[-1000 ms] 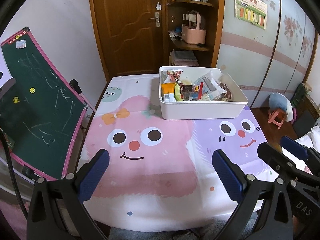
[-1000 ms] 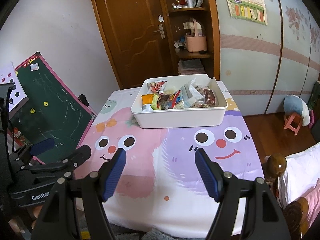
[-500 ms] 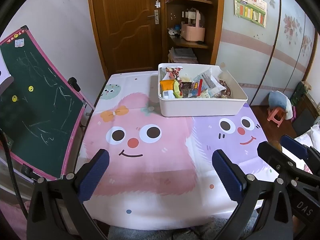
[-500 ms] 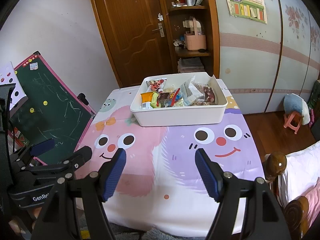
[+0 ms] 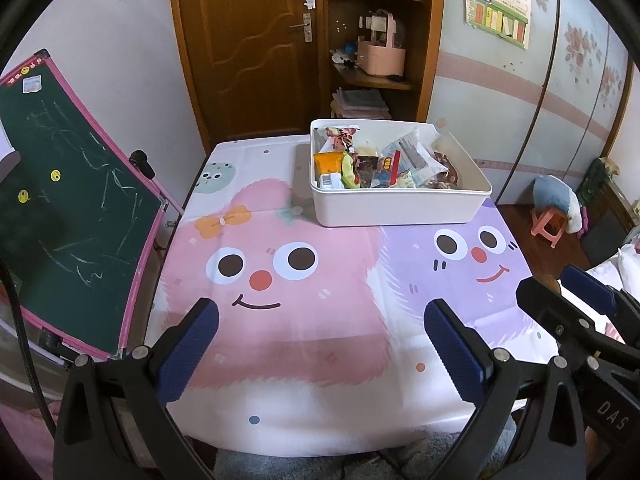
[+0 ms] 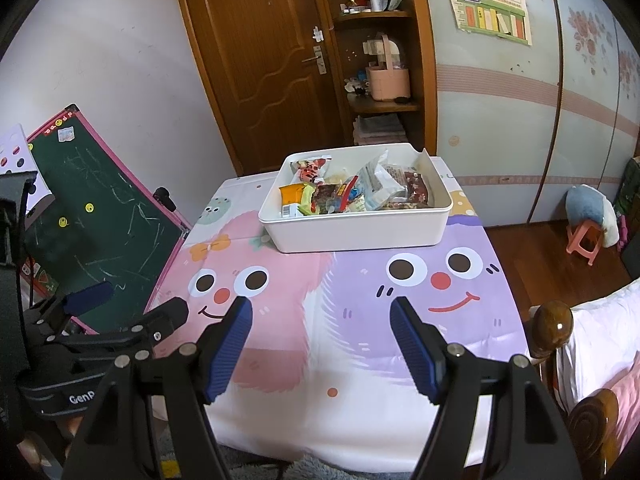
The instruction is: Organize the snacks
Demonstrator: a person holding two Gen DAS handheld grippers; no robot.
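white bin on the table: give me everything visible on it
The white bin is a rectangular open-top tub, smooth and plastic-looking, with rounded corners and a thin rim. It sits flat and upright on the cartoon tablecloth at the table's far end, near the door. It is filled with mixed snack packets: orange, red, clear and dark wrappers, some poking above the rim. Neither gripper touches it; only the cloth and the snacks do.

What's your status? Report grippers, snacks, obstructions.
Left gripper open, empty. Right gripper open, empty. Snacks in white bin, far side of table. Path clear.
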